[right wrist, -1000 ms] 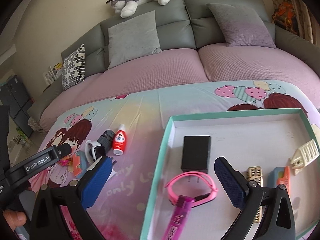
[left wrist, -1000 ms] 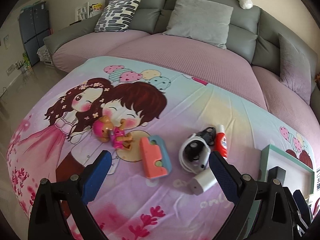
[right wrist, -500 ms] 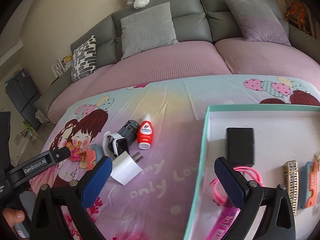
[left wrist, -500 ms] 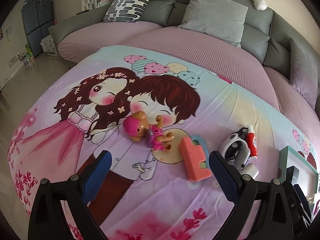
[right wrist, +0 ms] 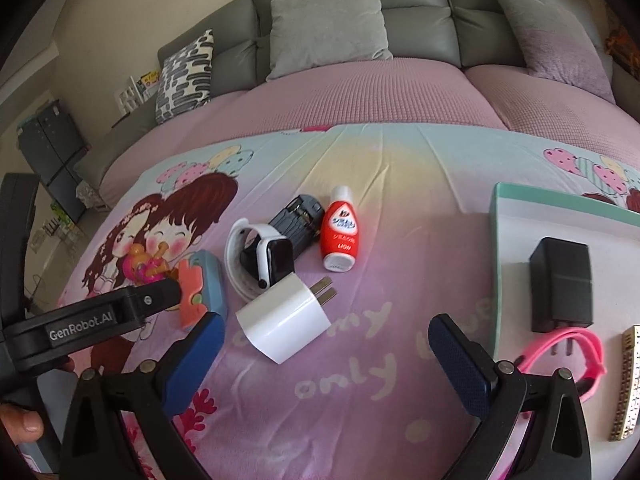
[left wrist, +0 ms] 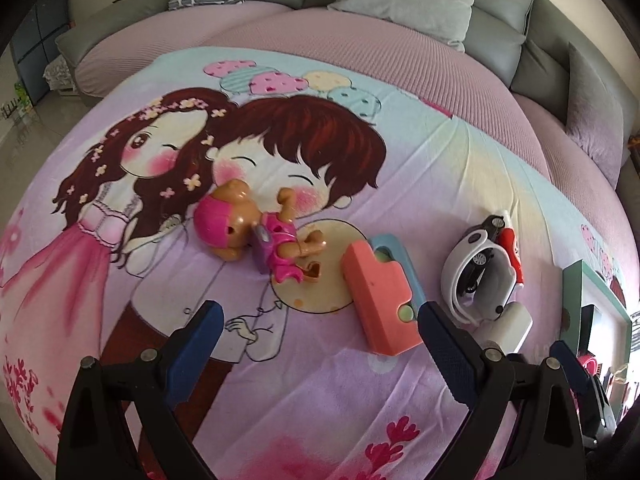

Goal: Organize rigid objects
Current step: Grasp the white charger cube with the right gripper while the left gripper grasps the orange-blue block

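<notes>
Swinging away from the teal-rimmed white tray (right wrist: pixel 496 240), the right gripper (right wrist: pixel 326 354) is now facing the loose items on the cartoon-print bedsheet (right wrist: pixel 400 184), fingers released and empty. A white plastic plug-in charger cube (right wrist: pixel 286 326) is lying just ahead, between its fingers. The left gripper (left wrist: pixel 318 344), also spread and empty, is closing on the pink-haired plastic doll (left wrist: pixel 256 236), slightly beyond its fingers.
</notes>
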A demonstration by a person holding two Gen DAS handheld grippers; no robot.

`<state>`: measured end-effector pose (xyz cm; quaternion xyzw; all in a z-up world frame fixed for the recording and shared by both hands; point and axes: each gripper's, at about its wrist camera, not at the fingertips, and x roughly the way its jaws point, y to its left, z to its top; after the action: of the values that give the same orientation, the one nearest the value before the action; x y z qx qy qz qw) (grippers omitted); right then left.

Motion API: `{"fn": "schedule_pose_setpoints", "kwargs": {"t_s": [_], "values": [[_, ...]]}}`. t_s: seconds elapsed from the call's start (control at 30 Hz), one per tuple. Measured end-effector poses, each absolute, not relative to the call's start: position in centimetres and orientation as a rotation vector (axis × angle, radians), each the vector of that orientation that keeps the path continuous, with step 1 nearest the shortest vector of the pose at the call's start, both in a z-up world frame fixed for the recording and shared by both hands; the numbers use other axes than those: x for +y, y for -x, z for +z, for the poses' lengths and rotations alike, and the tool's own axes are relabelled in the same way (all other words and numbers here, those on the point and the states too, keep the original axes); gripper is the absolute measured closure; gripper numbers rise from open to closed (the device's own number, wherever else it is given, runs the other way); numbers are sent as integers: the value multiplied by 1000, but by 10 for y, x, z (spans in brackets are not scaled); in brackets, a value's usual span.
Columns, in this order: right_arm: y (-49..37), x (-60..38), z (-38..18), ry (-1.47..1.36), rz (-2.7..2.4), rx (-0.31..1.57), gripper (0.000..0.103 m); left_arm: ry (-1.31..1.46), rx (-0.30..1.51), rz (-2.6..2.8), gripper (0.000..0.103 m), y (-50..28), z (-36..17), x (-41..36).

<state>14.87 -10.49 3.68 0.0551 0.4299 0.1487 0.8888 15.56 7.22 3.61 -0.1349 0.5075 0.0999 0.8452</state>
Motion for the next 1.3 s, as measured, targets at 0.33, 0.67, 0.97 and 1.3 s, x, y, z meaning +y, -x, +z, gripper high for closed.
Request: {"fn": "schedule_pose_setpoints", "kwargs": {"t_s": [0.33, 0.67, 0.97, 1.3], "values": [[-154, -91, 29, -63, 287, 884, 9, 253, 1109, 207, 5, -173, 32, 52], [-151, -85, 35, -79, 336, 839, 39, 257, 1110, 229, 5, -175, 31, 45], [-149, -90, 37, -101, 345, 836, 50, 321, 1131, 238, 5, -175, 16, 53], [-147, -98, 38, -83, 328, 850, 50, 284, 1121, 235, 5, -177, 14, 47]]}}
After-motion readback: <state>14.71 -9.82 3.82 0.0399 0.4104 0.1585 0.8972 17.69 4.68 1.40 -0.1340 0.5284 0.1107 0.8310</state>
